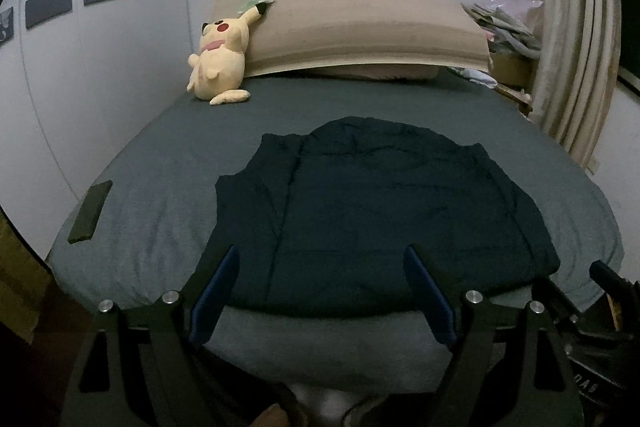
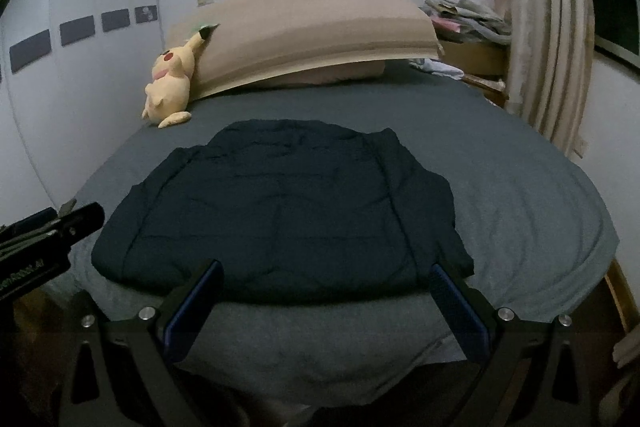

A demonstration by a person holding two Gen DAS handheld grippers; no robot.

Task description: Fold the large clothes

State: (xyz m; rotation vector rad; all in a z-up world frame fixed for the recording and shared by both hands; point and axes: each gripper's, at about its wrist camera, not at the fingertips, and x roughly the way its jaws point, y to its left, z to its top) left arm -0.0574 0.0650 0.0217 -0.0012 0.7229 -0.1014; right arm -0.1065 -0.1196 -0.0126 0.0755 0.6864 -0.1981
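A: Where's the garment?

B: A dark navy quilted jacket (image 1: 360, 211) lies flat on the grey-blue bed sheet (image 1: 160, 227), its hem at the bed's near edge and its collar end pointing toward the tan cushion (image 1: 360, 27) at the head. From the jacket, the Pikachu plush (image 1: 218, 63) sits well beyond its far left corner, and a dark flat slab (image 1: 90, 213) lies off to its left near the bed's edge.

A: And the tools?

B: The left gripper (image 1: 322, 291) and the right gripper (image 2: 326, 307) both hover just short of the jacket's hem, each with its jaws spread wide and nothing between them. Neither touches cloth.

A: How far along, would you say?

B: Partway, I'd judge. Both side edges look turned inward, with a seam-like ridge running down each flank, so the sleeves seem tucked already. The shape is a rough rectangle. What's left is likely the lengthwise fold, hem up toward the collar, though the dim light makes the layers hard to read.
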